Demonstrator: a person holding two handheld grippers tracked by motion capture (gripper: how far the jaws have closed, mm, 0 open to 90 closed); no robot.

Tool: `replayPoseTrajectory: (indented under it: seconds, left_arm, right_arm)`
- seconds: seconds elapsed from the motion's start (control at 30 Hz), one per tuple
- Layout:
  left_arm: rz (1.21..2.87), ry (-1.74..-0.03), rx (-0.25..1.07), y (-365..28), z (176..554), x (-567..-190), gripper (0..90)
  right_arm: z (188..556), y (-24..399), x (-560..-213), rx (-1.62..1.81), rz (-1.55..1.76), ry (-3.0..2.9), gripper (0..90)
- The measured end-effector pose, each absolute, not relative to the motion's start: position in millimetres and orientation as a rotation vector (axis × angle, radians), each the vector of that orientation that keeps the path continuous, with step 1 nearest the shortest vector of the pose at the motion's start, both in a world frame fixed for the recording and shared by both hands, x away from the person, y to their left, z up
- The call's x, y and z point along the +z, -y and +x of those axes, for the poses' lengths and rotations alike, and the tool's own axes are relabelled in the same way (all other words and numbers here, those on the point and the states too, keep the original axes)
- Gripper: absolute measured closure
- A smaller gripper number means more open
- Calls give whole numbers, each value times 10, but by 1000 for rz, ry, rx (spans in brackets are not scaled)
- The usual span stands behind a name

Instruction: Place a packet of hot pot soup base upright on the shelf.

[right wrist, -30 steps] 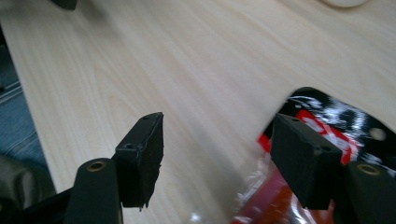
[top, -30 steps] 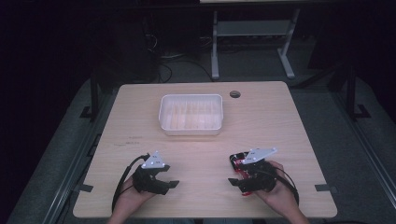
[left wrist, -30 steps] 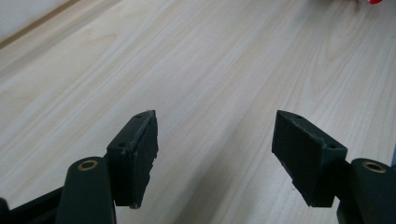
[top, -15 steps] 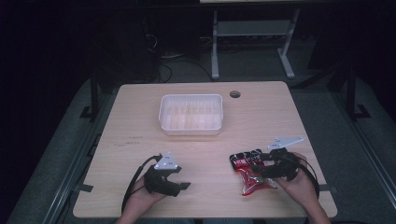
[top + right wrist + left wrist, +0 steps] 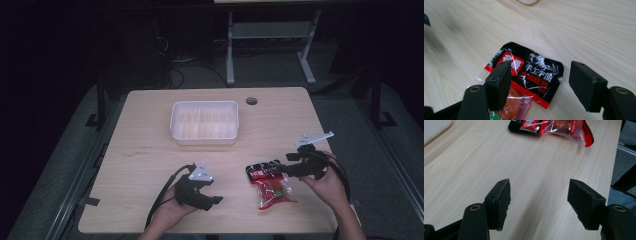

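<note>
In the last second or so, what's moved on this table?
The right gripper swung out to the table's right side and now sits open over the red snack packet, which it let go. The left gripper shifted slightly right, open. The white tray stayed put.

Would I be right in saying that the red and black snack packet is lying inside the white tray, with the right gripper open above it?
Not quite: the snack packet lies flat on the wooden table, well in front of the white tray, as the high view shows. The rest holds: the right gripper is open, its jaws spread over the packet's black top.
</note>
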State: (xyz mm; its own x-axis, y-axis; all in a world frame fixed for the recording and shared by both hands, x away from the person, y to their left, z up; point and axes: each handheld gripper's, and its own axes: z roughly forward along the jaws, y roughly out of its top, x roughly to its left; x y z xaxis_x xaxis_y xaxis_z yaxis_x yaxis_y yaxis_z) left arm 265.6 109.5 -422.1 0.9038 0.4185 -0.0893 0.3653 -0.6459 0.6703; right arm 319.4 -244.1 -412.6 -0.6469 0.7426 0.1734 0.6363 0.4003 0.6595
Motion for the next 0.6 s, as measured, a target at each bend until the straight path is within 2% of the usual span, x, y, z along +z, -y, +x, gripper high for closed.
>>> replayPoseTrajectory:
  seconds: [0.6]
  left_arm:
    - [2355,-462,56,-478,2790,-4104,356]
  right_arm:
    - [3480,2398,-4124,1011,1306,-2501,342]
